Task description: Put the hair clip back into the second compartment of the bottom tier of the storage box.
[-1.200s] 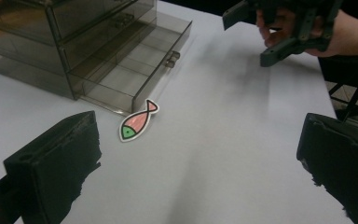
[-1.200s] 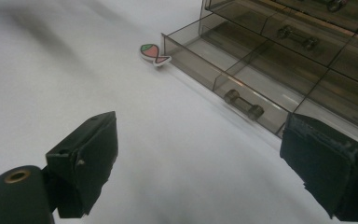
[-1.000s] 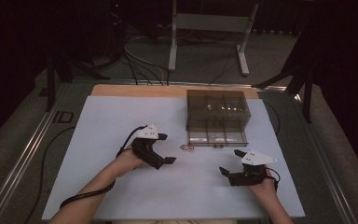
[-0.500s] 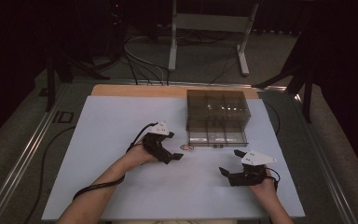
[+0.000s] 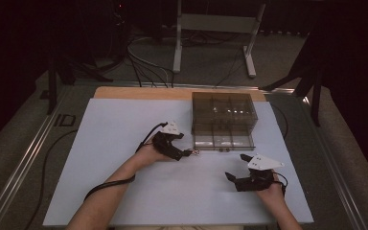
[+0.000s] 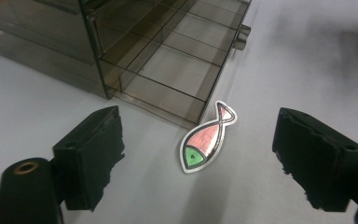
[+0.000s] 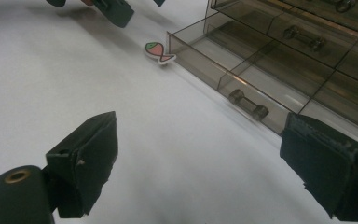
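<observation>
The left hand-held gripper (image 5: pixel 188 153) has moved right toward the fish sticker (image 6: pixel 208 137), jaws spread either side of it. The sticker lies flat on the desk (image 5: pixel 115 124), tail touching the open drawer (image 6: pixel 168 70), head toward the camera. The right hand-held gripper (image 5: pixel 230 178) stays spread.

We read one marking: "ID", dark letters on grey frame (image 5: pixel 66 120) left of white surface (image 5: pixel 124 191), high view. No print legible on smoked drawer box (image 5: pixel 224 120). Fish sticker (image 6: pixel 207 137) carries drawing, no lettering we can make out. No brand or number legible on either gripper from where we look.
</observation>
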{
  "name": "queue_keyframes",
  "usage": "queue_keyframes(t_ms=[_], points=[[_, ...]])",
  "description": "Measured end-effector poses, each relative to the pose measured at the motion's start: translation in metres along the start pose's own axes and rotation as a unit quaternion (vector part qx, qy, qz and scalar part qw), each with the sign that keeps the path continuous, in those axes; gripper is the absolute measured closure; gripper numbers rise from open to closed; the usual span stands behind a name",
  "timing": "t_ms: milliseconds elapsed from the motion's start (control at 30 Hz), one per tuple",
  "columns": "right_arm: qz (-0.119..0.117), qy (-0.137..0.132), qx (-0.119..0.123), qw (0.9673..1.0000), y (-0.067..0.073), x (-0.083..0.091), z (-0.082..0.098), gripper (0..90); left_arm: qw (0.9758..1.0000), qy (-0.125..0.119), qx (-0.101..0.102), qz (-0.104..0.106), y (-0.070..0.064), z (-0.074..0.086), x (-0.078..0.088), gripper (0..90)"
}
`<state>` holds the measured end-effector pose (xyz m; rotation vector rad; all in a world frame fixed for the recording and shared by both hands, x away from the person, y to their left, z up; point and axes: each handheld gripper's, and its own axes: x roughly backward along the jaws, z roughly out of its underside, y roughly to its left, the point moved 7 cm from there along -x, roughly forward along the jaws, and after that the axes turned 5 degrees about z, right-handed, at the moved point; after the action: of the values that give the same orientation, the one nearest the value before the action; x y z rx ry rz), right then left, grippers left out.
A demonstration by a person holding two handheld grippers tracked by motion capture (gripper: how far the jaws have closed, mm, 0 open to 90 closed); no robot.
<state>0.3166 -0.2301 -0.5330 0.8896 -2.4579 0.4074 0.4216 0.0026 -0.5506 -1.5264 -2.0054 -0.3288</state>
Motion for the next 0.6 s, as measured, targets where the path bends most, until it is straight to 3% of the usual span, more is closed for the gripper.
queue_keyframes(t_ms=[133, 333, 600], points=[[0.0, 0.001, 0.0, 1.0, 0.0, 0.0, 0.0, 11.5, 0.9999, 0.01, -0.003, -0.008, 0.003, 0.002, -0.004, 20.9], [0.0, 0.002, 0.0, 1.0, 0.0, 0.0, 0.0, 11.5, 0.9996, 0.027, 0.007, 0.009, 0.004, 0.004, -0.013, 31.6], [-0.001, 0.004, 0.003, 1.0, 0.0, -0.001, 0.001, 11.6, 0.9983, 0.056, -0.002, 0.016, 0.002, 0.006, -0.022, 46.1]])
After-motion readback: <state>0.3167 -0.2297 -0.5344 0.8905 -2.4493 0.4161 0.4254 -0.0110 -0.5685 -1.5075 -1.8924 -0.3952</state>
